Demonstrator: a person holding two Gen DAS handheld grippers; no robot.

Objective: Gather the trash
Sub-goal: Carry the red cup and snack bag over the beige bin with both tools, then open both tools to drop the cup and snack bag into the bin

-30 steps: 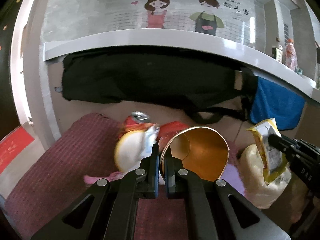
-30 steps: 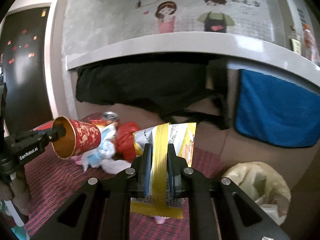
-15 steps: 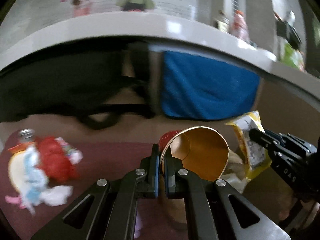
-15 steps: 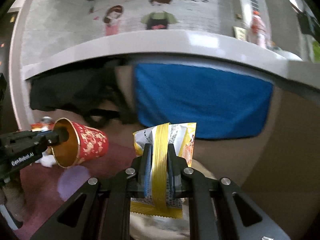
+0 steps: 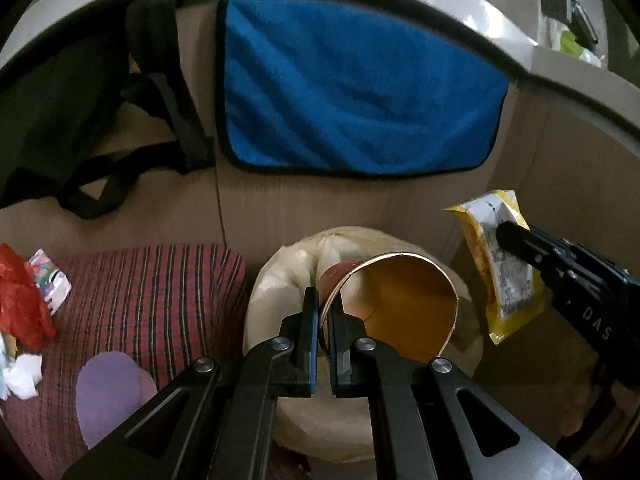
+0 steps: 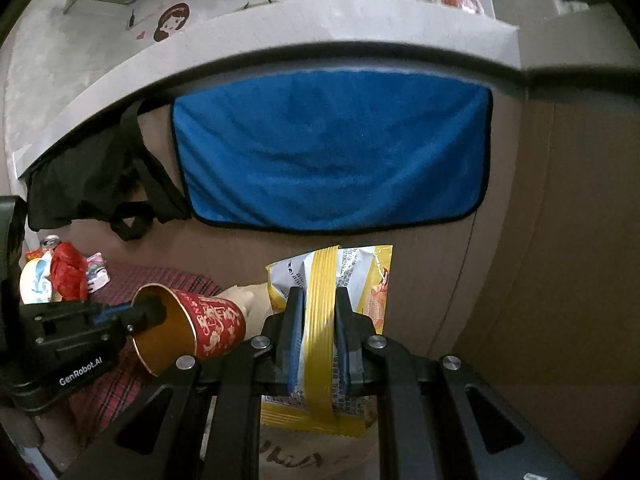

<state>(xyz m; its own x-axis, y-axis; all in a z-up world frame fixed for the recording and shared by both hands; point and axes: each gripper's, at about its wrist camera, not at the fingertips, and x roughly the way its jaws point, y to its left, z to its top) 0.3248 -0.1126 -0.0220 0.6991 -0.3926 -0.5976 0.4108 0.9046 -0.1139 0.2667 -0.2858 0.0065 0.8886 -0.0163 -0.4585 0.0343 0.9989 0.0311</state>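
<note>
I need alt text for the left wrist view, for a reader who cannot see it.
The left gripper pinches the rim of a red paper cup above a cream trash bag. At right, the right gripper holds a yellow snack wrapper; a blue towel hangs behind.

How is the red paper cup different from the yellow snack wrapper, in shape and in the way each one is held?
The red paper cup is a stiff round form with a gold inside; the yellow snack wrapper is flat and thin. The left claw pinches the cup by its rim, so it lies tilted sideways; the right claw clamps the wrapper across its middle, so it stands upright. Both are held in the air near the pale bag.
</note>
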